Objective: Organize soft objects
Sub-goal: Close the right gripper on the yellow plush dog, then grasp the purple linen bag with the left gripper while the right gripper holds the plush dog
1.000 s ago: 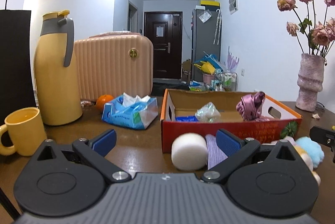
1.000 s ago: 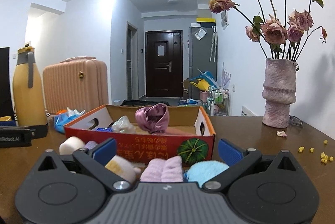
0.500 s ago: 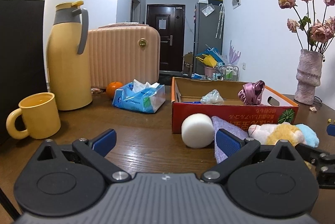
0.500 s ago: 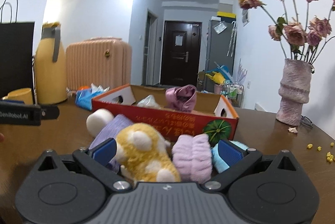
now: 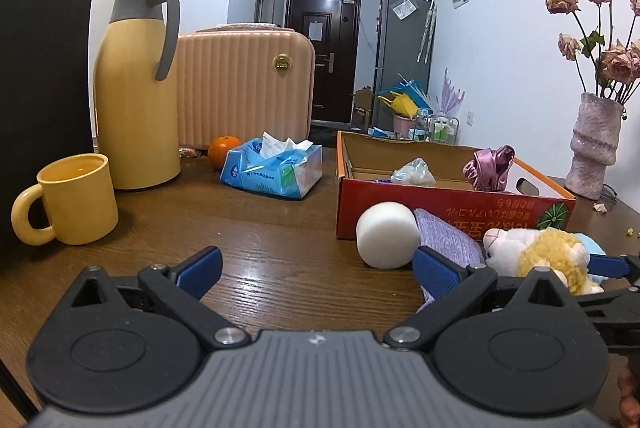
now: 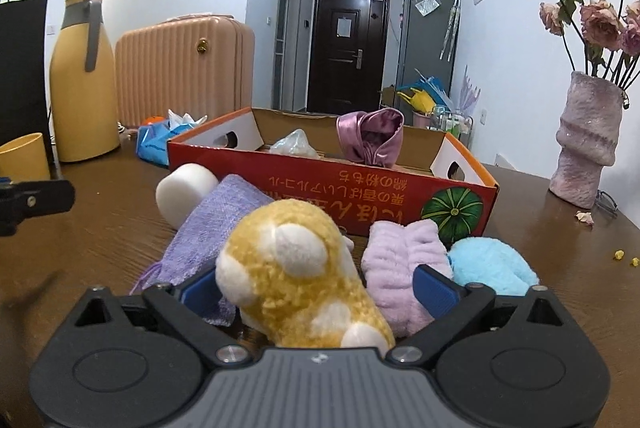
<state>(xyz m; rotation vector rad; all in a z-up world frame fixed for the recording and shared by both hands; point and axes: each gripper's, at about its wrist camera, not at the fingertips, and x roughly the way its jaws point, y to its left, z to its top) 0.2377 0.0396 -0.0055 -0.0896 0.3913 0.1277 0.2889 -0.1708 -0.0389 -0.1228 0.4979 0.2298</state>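
Between the blue pads of my right tool (image 6: 318,292) sits the fluffy yellow-and-white plush toy (image 6: 298,270). The jaws are spread wide on either side of its body, not squeezing it as far as I can tell, so I'd call that tool open and just straddling it. Right next to it, touching, is a ribbed lilac plush piece (image 6: 404,268), then a fuzzy light-blue ball (image 6: 490,266), and on the other side a folded purple knit cloth (image 6: 218,228) with a white foam cylinder (image 6: 186,192) lying beside it. All of that lies on the brown wooden surface (image 6: 96,240) just in front of the red cardboard box (image 6: 360,188), which already has a shiny mauve satin pouch (image 6: 370,136) in it.

My left tool (image 5: 316,274) is open too, empty, hanging over bare wood well off to the side.

The plush looks super light and squishy, so it'll compress a lot. I'd pinch across the fat middle of the body, not an ear or leg, or it'll probably flop and slip out.
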